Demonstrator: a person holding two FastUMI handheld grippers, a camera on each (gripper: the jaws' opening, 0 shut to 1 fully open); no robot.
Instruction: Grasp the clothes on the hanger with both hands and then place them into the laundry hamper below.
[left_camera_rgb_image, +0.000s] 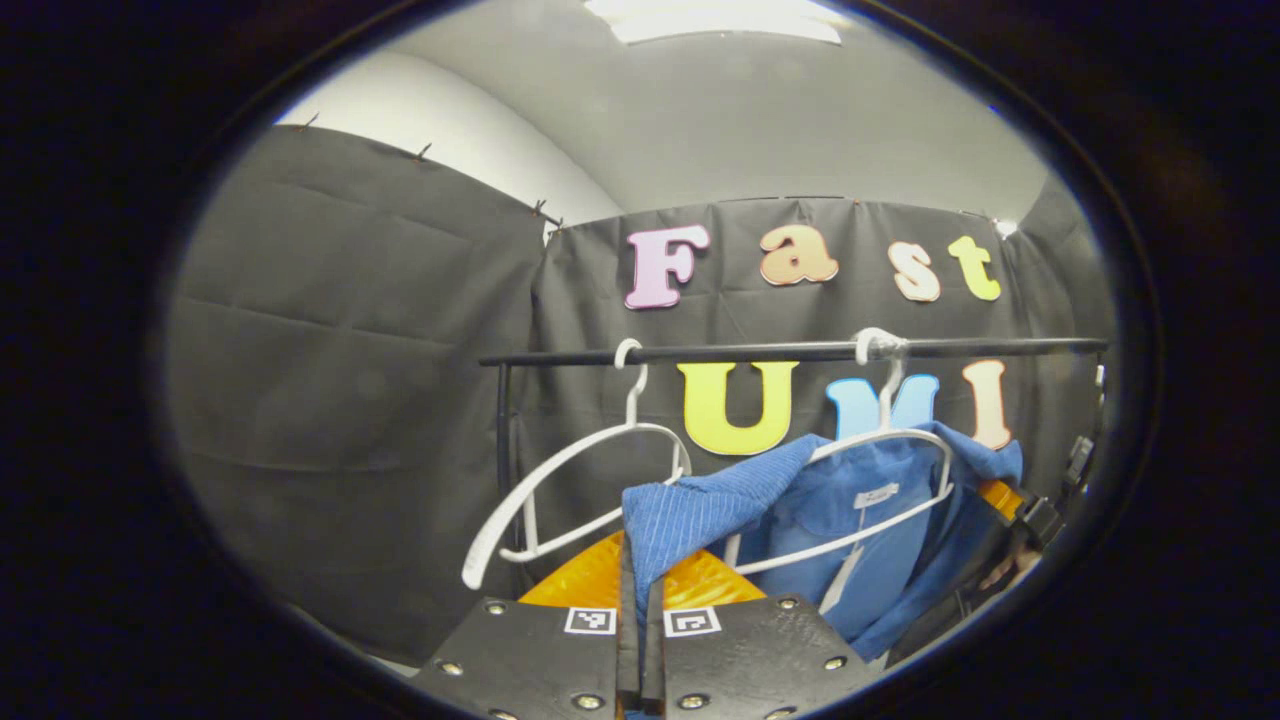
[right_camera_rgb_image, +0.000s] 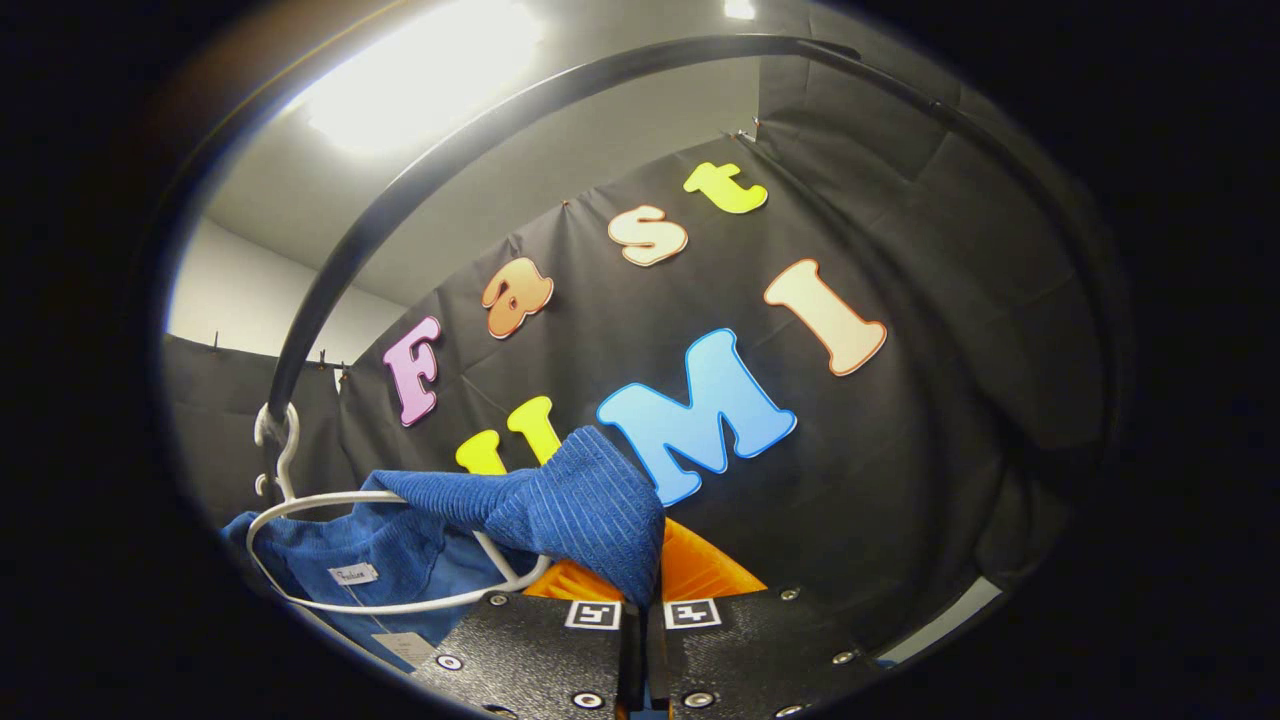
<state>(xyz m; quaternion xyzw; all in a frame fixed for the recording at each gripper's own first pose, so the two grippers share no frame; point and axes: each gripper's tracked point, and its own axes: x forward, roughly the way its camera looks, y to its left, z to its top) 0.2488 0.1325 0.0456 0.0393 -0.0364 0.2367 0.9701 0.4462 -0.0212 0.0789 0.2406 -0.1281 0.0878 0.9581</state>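
Rail spans the black-draped booth, an empty hanger beside the blue garment. Left gripper and right gripper each pinch its cloth, jaws pressed together.

A black rail is carrying two white hangers: an empty hanger and a second hanger bearing the blue garment.
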